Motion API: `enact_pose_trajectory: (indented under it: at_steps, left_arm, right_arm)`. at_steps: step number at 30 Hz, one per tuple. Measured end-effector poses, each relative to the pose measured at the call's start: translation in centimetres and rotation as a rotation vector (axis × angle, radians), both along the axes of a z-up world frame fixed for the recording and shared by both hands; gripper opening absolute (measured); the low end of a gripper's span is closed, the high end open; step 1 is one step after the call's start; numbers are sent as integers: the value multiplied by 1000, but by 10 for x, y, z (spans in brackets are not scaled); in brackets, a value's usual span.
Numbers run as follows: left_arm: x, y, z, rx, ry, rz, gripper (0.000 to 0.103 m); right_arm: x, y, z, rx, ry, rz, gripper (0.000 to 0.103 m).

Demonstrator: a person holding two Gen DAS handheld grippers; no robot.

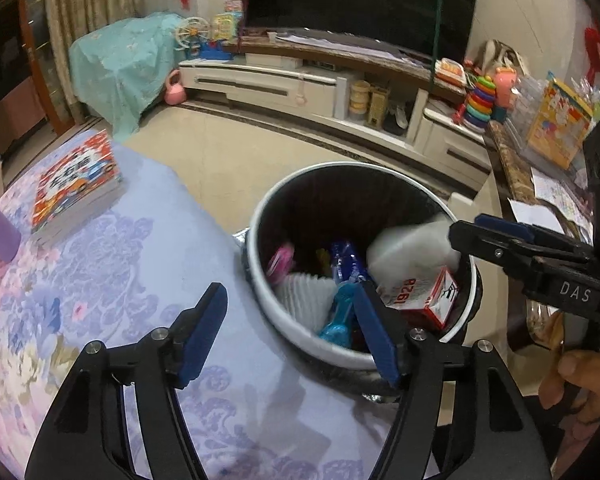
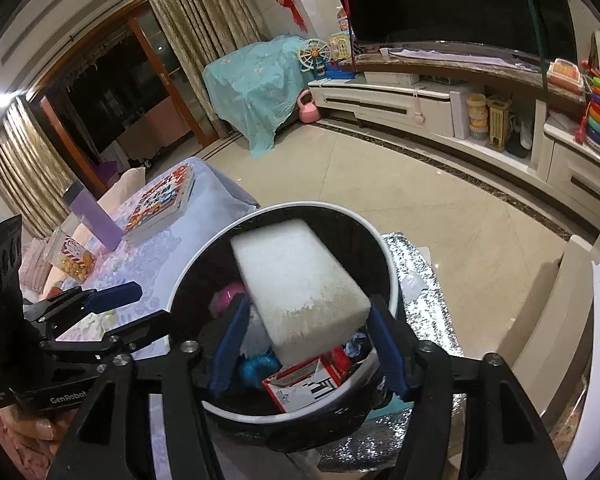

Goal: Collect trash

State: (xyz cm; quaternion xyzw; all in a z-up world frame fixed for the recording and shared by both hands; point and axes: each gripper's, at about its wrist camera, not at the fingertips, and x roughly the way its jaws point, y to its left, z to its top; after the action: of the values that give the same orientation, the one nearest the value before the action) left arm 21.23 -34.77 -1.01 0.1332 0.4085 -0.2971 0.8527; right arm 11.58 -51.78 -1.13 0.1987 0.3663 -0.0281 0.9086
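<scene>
Living-room floor tiles gleam behind a flowered bench (image 1: 112, 280), and the bin (image 2: 392, 264) stands right at its edge. Right tongs (image 2: 306, 344) hang wide over the bin mouth, the white foam block (image 2: 300, 280) blurred between the pads, no pad pressing it. Left tongs (image 1: 290, 332) gape empty at the near rim. Down inside lie a red carton (image 1: 424, 296) and a blue wrapper (image 1: 346, 260)

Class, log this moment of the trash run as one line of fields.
stage: dropping | item: white foam block, over bin | right gripper: open around block | left gripper: open, empty
</scene>
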Motion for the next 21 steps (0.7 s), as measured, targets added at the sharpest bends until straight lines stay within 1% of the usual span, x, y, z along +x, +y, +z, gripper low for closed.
enact_pose_trajectory:
  at_steps: [2, 4, 6, 8, 10, 11, 12, 16, 21]
  left_arm:
    - [-2, 14, 1, -23, 2, 31, 69]
    - [-7, 32, 2, -61, 5, 72, 70]
    - [-15, 52, 6, -104, -2, 109, 74]
    - [-25, 68, 9, -137, -16, 137, 75]
    - [-35, 83, 12, -158, -37, 158, 77]
    - [-40, 89, 13, -165, -47, 169, 78]
    - [-47, 98, 14, -176, -59, 184, 80]
    - [-66, 123, 15, -207, -84, 223, 83]
    - [-88, 150, 19, -226, -132, 262, 84]
  right_arm:
    - [-5, 1, 1, 4, -10, -10, 69]
    - [-12, 3, 4, 26, -33, -25, 70]
    - [-23, 8, 10, 31, -69, -42, 71]
    - [-31, 17, 17, 32, -107, -52, 82]
    - [-43, 28, 24, 30, -151, -62, 91]
    - [-47, 33, 26, 28, -167, -65, 92]
    - [-53, 40, 29, 27, -184, -66, 93]
    - [-70, 62, 34, 34, -229, -73, 98]
    - [-88, 87, 37, 15, -276, -74, 99]
